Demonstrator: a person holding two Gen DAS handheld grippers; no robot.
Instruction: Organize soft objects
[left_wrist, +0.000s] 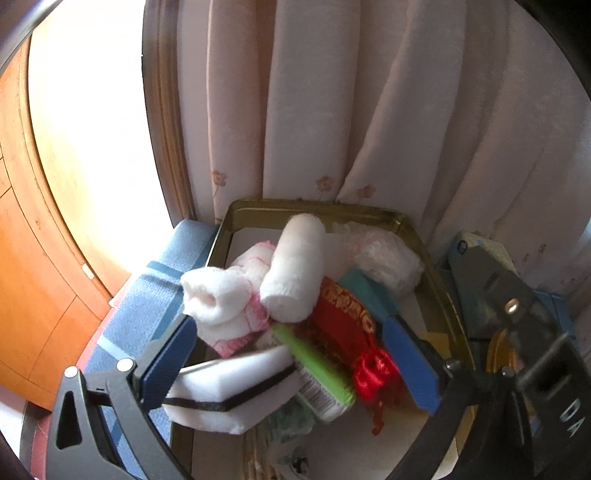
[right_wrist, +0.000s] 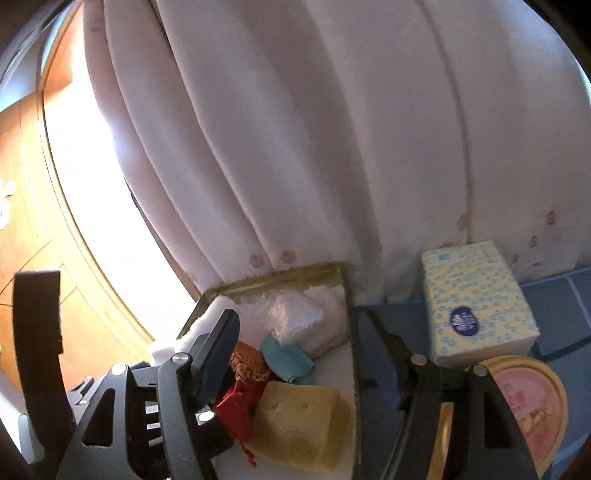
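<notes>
Left hand-held gripper (left_wrist: 295, 350), jaws spread wide and empty at lower centre, hovers over the gold-rimmed tin tray (left_wrist: 369, 212) heaped with a light, squashy white rolled towel (left_wrist: 295, 269), best pinched across its middle, while the right hand-held gripper (right_wrist: 299, 354) hangs released.
</notes>
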